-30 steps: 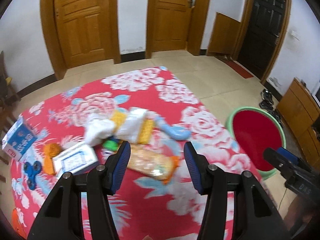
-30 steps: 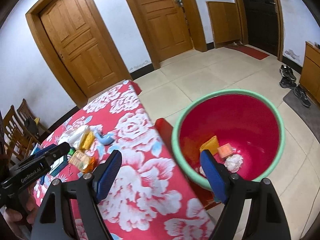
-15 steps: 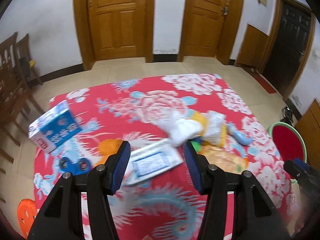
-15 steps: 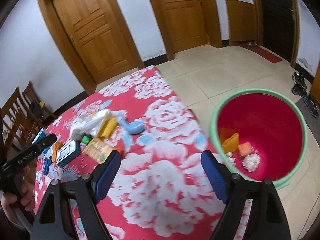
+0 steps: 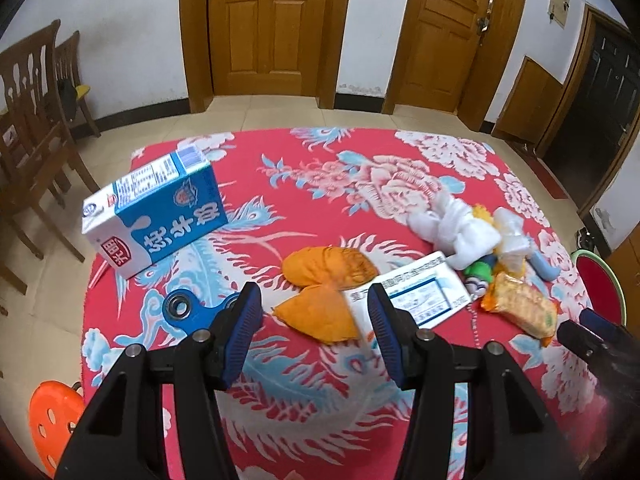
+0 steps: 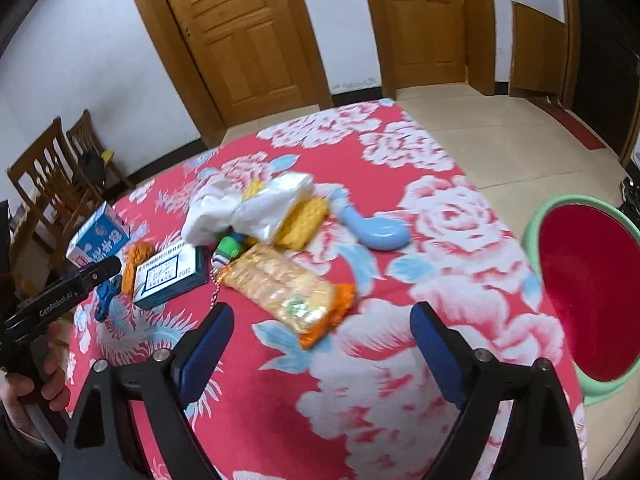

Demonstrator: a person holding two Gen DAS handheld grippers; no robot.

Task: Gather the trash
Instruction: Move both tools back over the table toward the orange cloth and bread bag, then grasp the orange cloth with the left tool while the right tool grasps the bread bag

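Red floral cloth covers the desk [image 5: 320, 168], strewn with litter. The left hand-held gripper [image 5: 314, 330] hovers spread and empty over orange peel [image 5: 320, 280], beside a flat white box [image 5: 416, 296] and near a blue milk carton [image 5: 156, 216]. The right hand-held gripper [image 6: 322, 350], also spread and empty, faces a crinkly snack packet [image 6: 288, 292]. Peel looks light, soft and crushable: pinch gently across its middle. The red basin [image 6: 588, 300] waits right.

table's got a red floral cloth [image 5: 400, 148], with a milk carton [image 5: 160, 216], orange peel [image 5: 324, 280], snack bag [image 6: 288, 292] and blue spinner [image 5: 188, 308] lying on it
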